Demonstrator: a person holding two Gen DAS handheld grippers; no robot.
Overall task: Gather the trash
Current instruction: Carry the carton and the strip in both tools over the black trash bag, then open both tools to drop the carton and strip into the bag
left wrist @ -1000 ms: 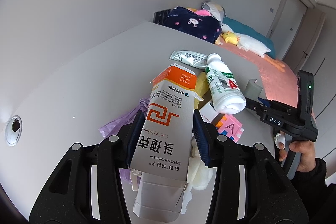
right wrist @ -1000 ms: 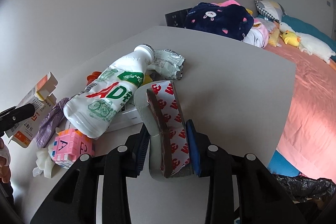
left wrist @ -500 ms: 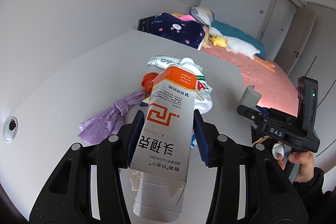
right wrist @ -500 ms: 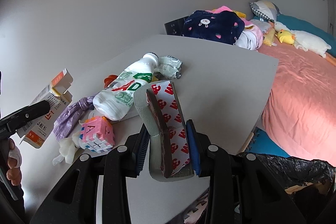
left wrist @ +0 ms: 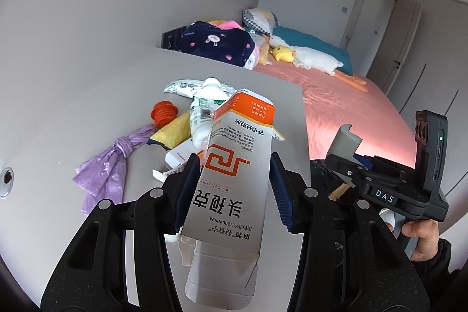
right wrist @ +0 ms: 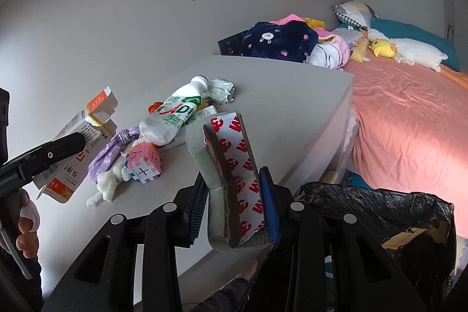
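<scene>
1. Gripping a white-and-orange cardboard medicine box (left wrist: 231, 186) between its blue-padded fingers, the left gripper (left wrist: 232, 189) holds it above the near edge of the grey tabletop (left wrist: 96, 95); the box's end flaps hang open.
2. The right gripper (right wrist: 234, 203) is clamped on a grey foam piece backed with red-and-white printed paper (right wrist: 234, 163), held upright just beside the table's edge.
3. A black plastic trash bag (right wrist: 365, 212) stands open below and to the right of that gripper, between the table and the pink-sheeted bed (right wrist: 409, 113).
4. On the table, a loose pile remains: a white plastic drink bottle with green-and-red label (right wrist: 172, 116) lying on its side, a crumpled silver wrapper (right wrist: 220, 89) touching its cap, a knotted purple plastic bag (left wrist: 111, 165), an orange ribbed cap (left wrist: 163, 114), a yellow packet (left wrist: 174, 132), and a pink puzzle cube (right wrist: 143, 163) near a white plastic scrap (right wrist: 106, 183).
5. A navy blanket (left wrist: 216, 44) and yellow-headed plush duck (left wrist: 304, 57) lie at the bed's head.
</scene>
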